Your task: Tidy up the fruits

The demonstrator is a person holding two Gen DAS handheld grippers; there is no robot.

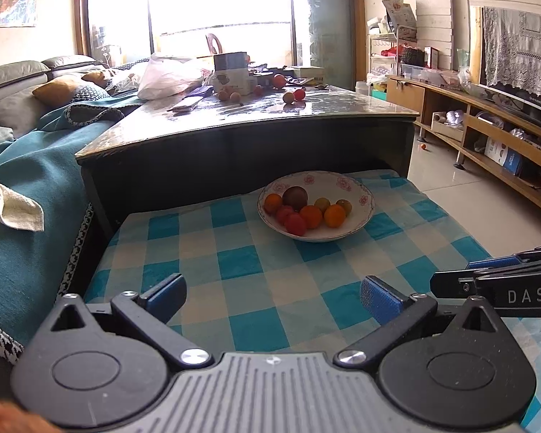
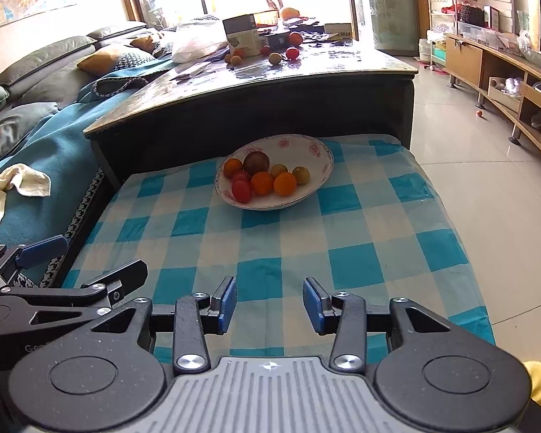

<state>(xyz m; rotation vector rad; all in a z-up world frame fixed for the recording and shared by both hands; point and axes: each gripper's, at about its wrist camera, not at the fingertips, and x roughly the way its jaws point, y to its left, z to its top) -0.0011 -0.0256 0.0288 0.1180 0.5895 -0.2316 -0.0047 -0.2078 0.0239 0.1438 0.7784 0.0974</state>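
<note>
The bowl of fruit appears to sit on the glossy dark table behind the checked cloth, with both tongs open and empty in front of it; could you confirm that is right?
Not quite. The bowl sits on the blue checked cloth, in front of the glossy dark table, as the right wrist view shows. The rest holds: the left tongs and right tongs are both open and empty.

Beyond the jaws, small fruits [image 1: 231, 94] on the coffee table [image 1: 335, 106] were too distant to identify.
</note>
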